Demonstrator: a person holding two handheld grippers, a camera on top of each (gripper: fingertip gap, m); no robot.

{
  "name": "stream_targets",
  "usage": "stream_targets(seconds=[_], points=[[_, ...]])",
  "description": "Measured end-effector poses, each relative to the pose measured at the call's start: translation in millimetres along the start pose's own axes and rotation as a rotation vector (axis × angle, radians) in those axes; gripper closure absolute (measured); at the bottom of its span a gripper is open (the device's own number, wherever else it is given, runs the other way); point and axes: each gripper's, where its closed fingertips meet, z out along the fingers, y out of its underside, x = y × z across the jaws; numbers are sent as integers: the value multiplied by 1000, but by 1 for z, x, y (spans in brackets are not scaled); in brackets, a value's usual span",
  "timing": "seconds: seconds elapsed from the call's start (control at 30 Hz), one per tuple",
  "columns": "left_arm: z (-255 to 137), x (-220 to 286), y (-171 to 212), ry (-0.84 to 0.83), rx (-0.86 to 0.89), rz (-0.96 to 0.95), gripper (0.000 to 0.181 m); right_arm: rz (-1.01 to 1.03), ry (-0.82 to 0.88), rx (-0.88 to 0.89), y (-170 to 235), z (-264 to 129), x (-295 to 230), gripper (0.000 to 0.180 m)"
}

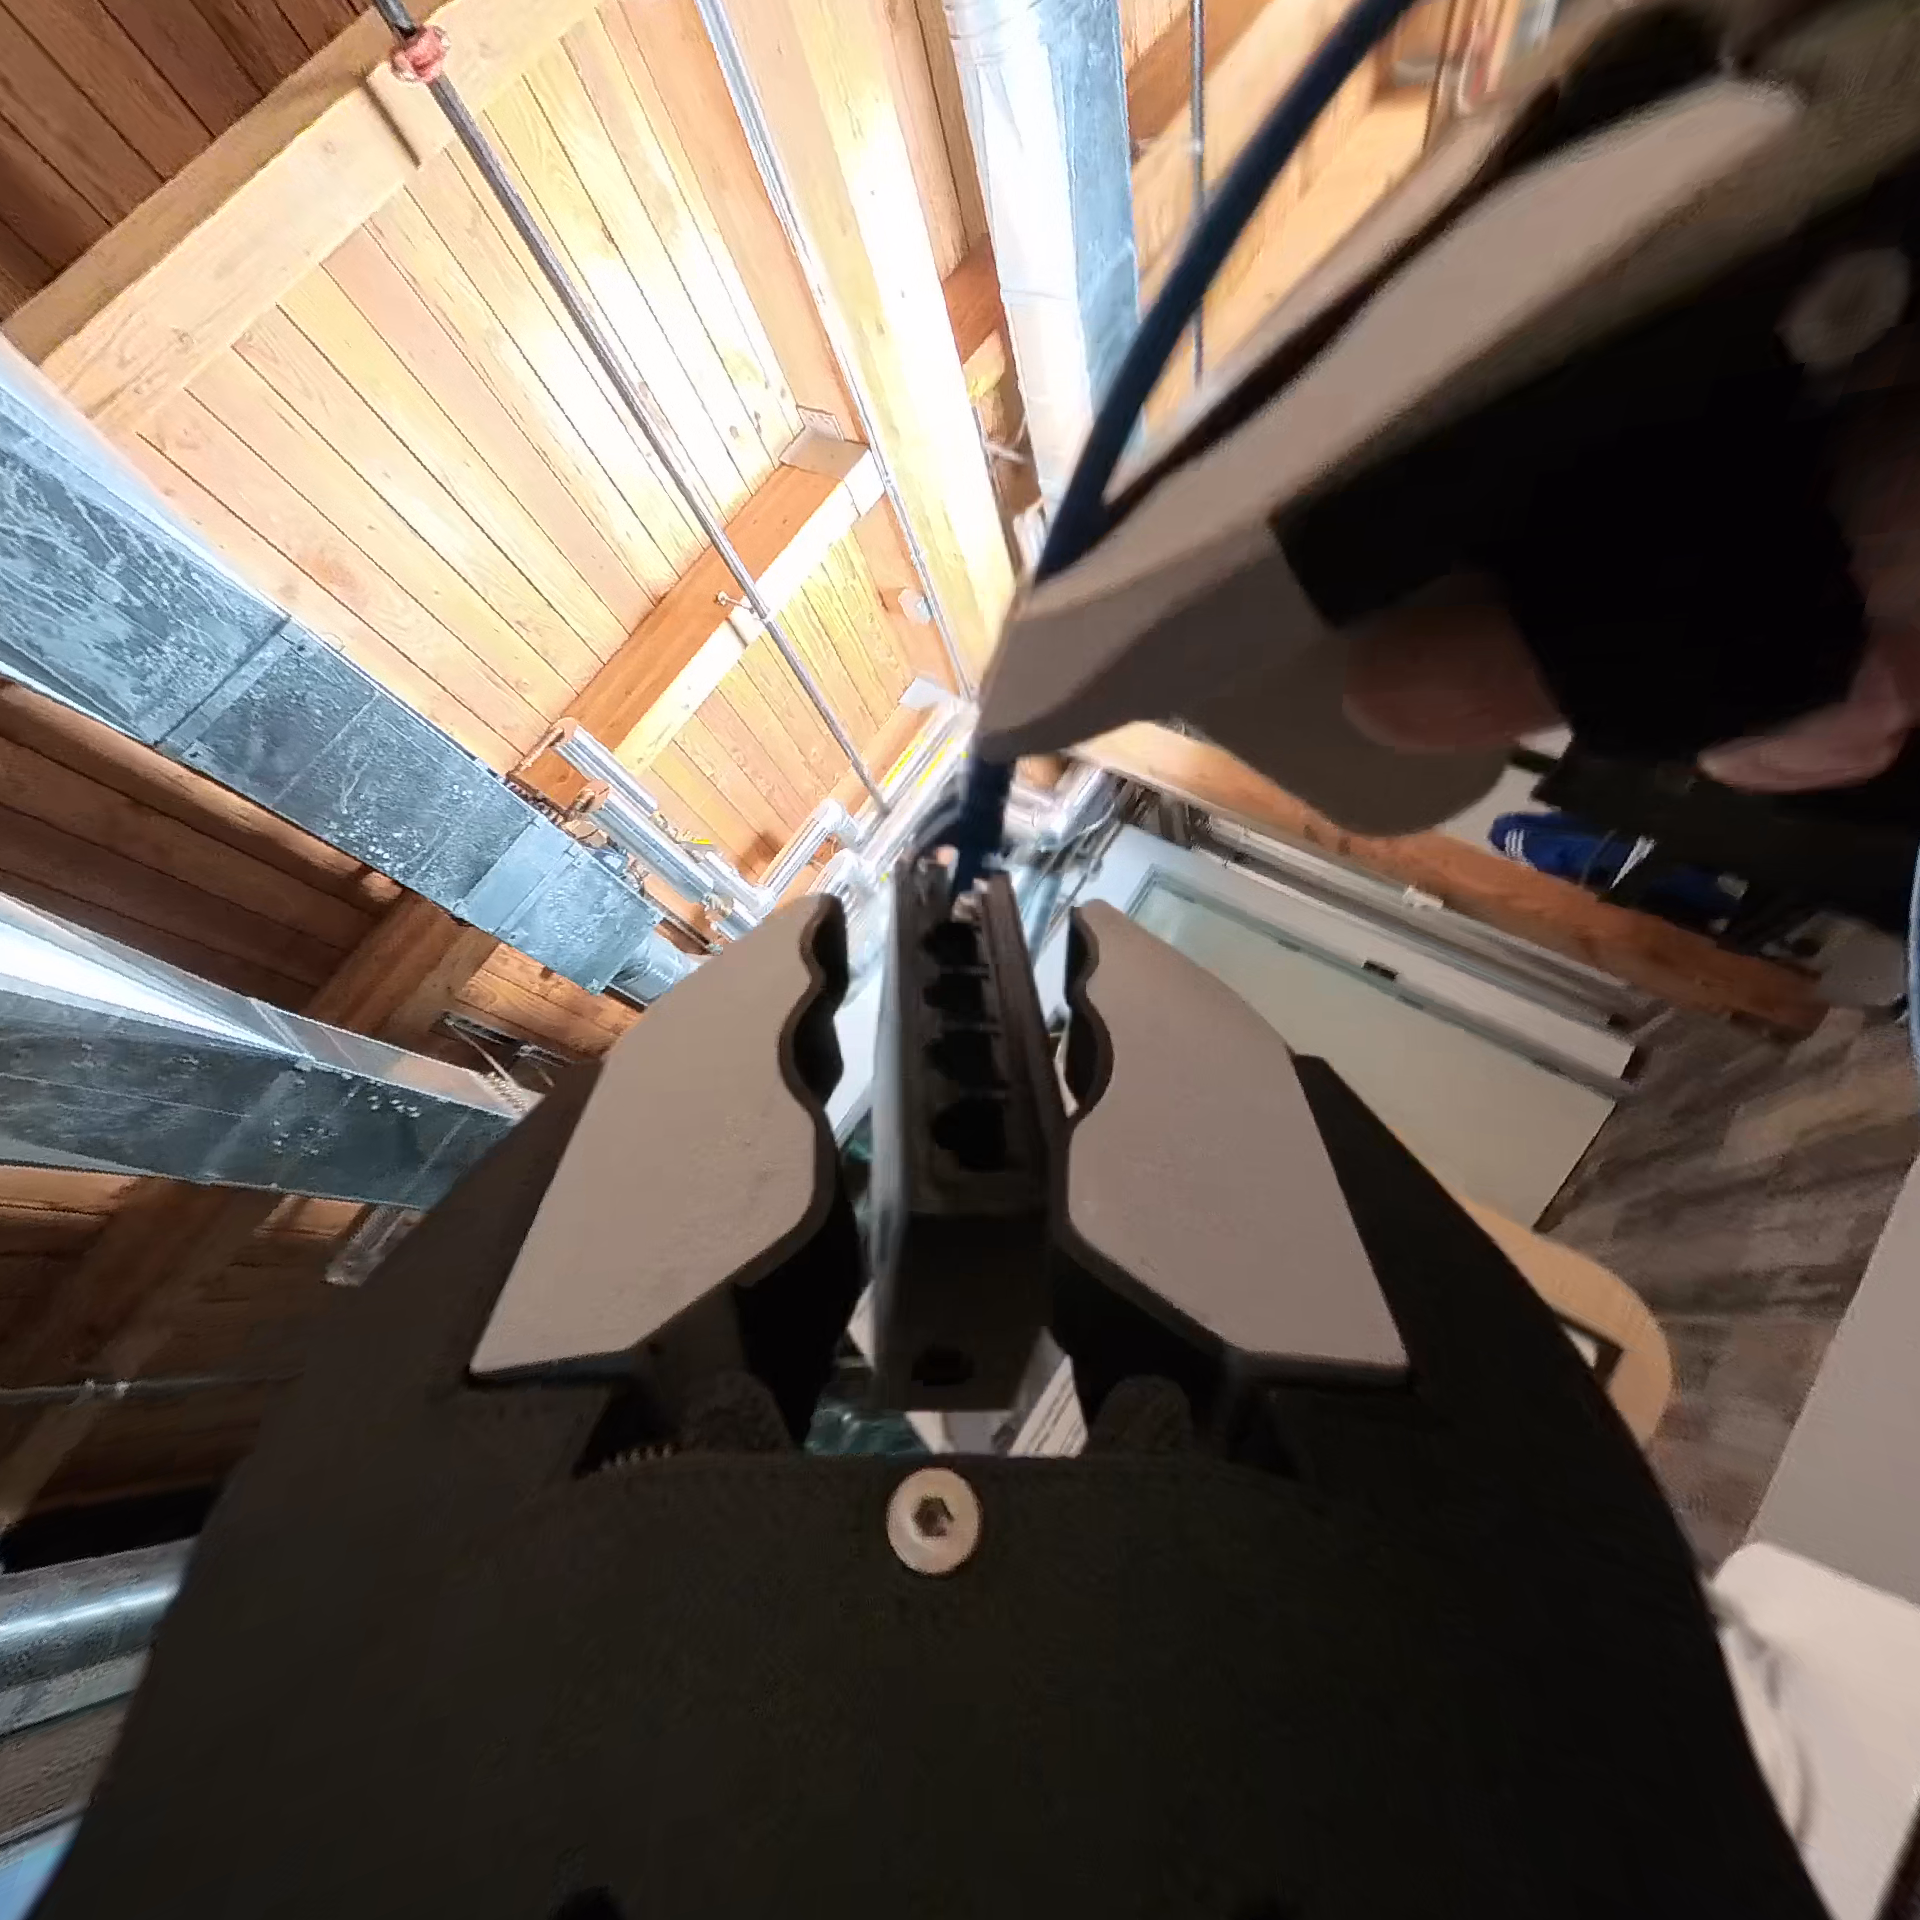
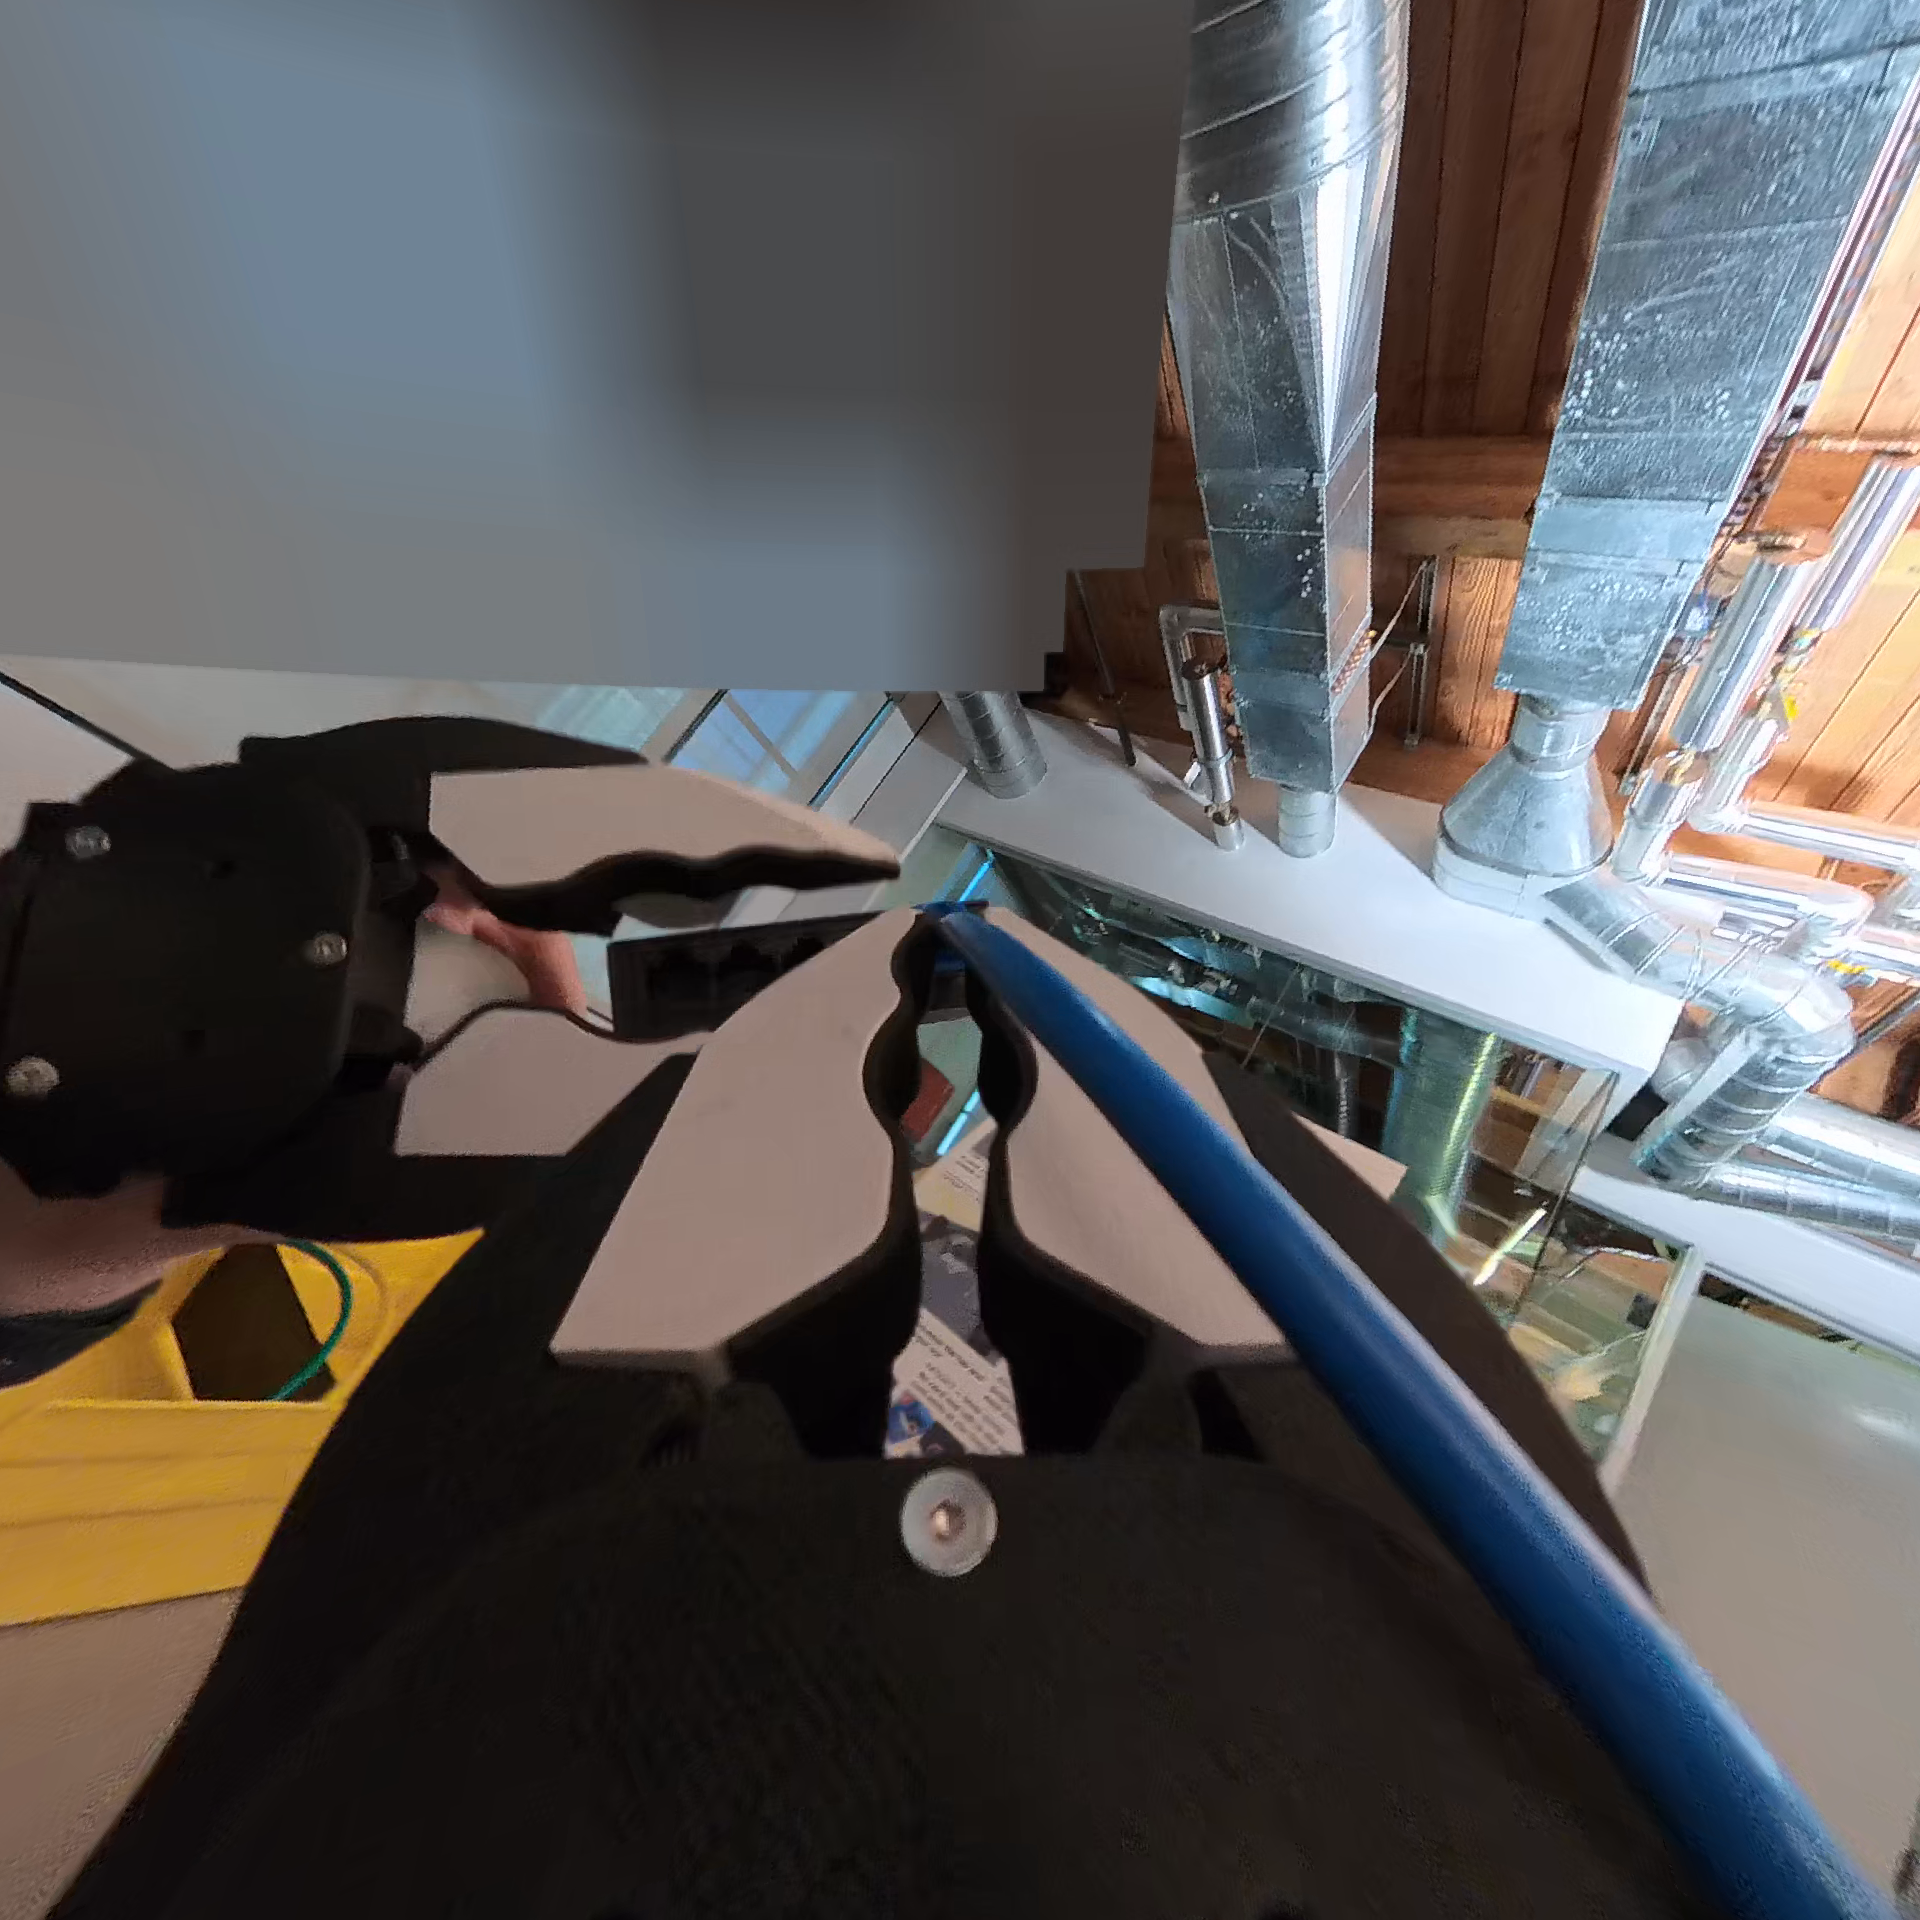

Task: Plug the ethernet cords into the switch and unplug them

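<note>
My left gripper (image 1: 956,920) is shut on a black switch (image 1: 961,1122), held up toward the ceiling with its row of ports showing. A blue ethernet cord (image 1: 1174,301) comes down to the switch's far end port. I cannot tell how deep the plug sits. My right gripper (image 1: 1013,655) reaches in from the upper right, blurred. In the right wrist view my right gripper (image 2: 940,935) is shut on the blue cord (image 2: 1299,1278) at its plug, against the switch (image 2: 727,966). The left gripper (image 2: 831,920) holds the switch from the left.
A yellow bin (image 2: 156,1455) holding a green wire sits at the lower left. A thin black power cord (image 2: 488,1013) hangs from the switch. Metal ducts (image 2: 1278,416) and wooden ceiling boards (image 1: 468,416) are overhead. A wooden chair back (image 1: 1600,1320) stands to the right.
</note>
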Motion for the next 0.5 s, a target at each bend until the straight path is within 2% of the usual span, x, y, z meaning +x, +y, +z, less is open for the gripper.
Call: stream_targets(seconds=[0.33, 0.43, 0.5], points=[[-7, -6, -28, 64, 94, -196, 114, -229, 37, 39, -14, -5, -8, 175], [-12, -22, -30, 78, 152, -359, 110, -260, 68, 43, -18, -8, 2, 174], [-13, -38, -23, 82, 163, -573, 108, -296, 96, 45, -21, -11, 10, 173]])
